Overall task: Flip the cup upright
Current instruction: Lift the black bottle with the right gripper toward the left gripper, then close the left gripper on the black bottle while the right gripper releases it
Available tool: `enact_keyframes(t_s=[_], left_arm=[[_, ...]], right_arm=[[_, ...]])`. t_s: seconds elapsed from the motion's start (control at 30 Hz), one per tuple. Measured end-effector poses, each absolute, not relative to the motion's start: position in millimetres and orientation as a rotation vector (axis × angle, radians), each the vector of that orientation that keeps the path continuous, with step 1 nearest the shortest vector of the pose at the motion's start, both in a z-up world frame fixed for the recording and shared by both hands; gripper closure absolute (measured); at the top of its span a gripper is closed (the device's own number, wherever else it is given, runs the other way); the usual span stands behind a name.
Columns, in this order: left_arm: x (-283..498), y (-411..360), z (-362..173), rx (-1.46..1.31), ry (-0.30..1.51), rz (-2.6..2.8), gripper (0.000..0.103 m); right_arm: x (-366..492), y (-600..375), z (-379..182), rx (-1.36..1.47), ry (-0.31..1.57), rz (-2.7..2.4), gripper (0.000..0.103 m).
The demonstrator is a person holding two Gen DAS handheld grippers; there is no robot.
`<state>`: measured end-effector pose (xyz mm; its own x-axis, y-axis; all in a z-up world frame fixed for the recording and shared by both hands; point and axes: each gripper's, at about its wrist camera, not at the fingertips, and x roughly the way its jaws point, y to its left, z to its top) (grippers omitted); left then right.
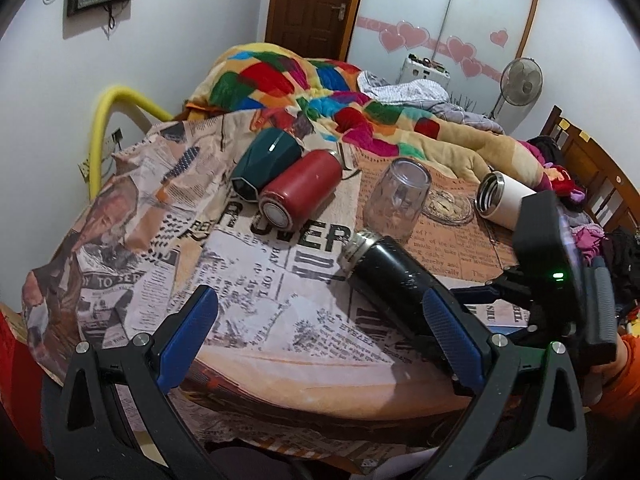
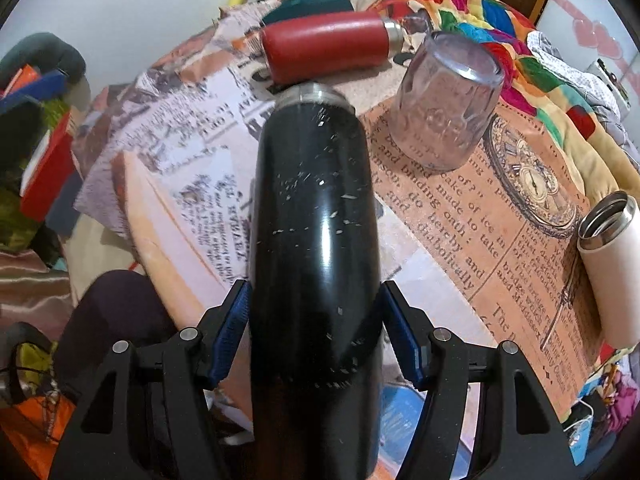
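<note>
**Right gripper clamps the black flask; glass cup sits rim-down**

The right gripper (image 2: 314, 332) has its blue pads (image 2: 234, 332) pressed against both sides of a black flask (image 2: 316, 216), gripping it low on the body. The flask lies tilted, its steel neck pointing away toward the middle of the table, its dark shell flecked with small pale scratches. No brand shows on it.

The left gripper (image 1: 320, 328) hangs wide open with nothing between its fingers (image 1: 192, 328), hovering over the near edge of the table. In its view the black flask (image 1: 392, 276) lies just ahead of its right finger, with the right gripper's body behind it.

Past the flask's neck stands the glass cup (image 2: 444, 104), mouth down and base up, close to the flask but apart from it. It rests on an orange printed sheet (image 2: 472, 248) drawn with a pocket watch; words such as "diabolically" and "made of ice" can be read there.

A newspaper-print cloth (image 1: 256, 280) covers the rest of the table; big black letters reading "OVER" show on it beside the flask's neck.

A red flask (image 2: 328, 42) lies on its side just beyond the black one's neck, with a teal faceted cup (image 1: 266, 164) lying against it. A white flask (image 2: 608, 260) lies open-mouthed at the right, well apart from the glass cup. A patchwork blanket (image 1: 304, 80) is heaped behind the table.
</note>
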<state>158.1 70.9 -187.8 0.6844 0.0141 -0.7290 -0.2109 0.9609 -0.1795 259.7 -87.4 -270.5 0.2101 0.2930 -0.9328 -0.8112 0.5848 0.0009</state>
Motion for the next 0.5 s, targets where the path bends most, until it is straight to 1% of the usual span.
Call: enact_keyframes(t_s=[0.2, 0.37, 0.43, 0.5], left_arm=[[171.1, 60.1, -197.6, -0.340, 0.888, 0.054, 0.000], [187.0, 44.6, -224.3, -0.447, 1.005, -0.029, 0.000], [191.4, 38.7, -232.4, -0.475, 1.037, -0.043, 0.002], [197.3, 32.8, -239.0, -0.492, 1.066, -0.051, 0.003]], right_arm=[[244.4, -116.6, -239.3, -0.507, 1.025, 0.799, 0.040], [235.2, -159.5, -207.6, -0.405, 0.906, 0.670, 0.031], [232.1, -172.1, -198.4, -0.382, 0.855, 0.607, 0.023], [225.4, -184.6, -191.2, -0.334, 0.813, 0.564, 0.021]])
